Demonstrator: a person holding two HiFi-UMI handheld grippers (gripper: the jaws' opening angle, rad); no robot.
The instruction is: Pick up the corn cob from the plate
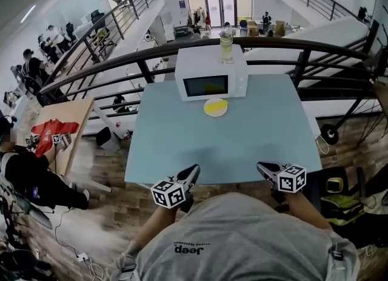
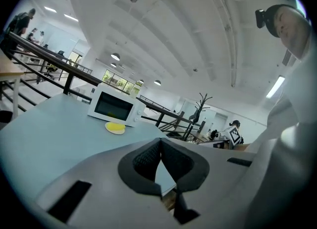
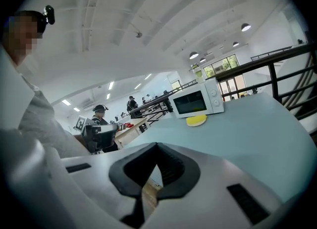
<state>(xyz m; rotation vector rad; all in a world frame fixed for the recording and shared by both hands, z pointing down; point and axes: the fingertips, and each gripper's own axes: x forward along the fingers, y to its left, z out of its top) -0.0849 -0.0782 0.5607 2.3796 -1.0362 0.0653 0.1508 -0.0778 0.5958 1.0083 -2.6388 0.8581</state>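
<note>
A yellow plate (image 1: 216,107) lies on the light blue table (image 1: 242,140), right in front of a white microwave (image 1: 211,79). At this distance I cannot tell the corn cob apart from the plate, which also shows far off as the plate (image 2: 115,128) and the plate (image 3: 196,120). My left gripper (image 1: 193,169) and right gripper (image 1: 262,166) hover at the table's near edge, far from the plate. The left gripper (image 2: 159,140) has its tips touching with nothing between them. The right gripper (image 3: 156,145) is likewise shut and empty.
A glass jar (image 1: 226,48) stands on the microwave. A dark railing (image 1: 121,61) runs behind the table. At the left are a wooden table (image 1: 73,116) with a red cloth (image 1: 54,129) and a seated person (image 1: 30,179). Bags (image 1: 345,204) lie on the floor at the right.
</note>
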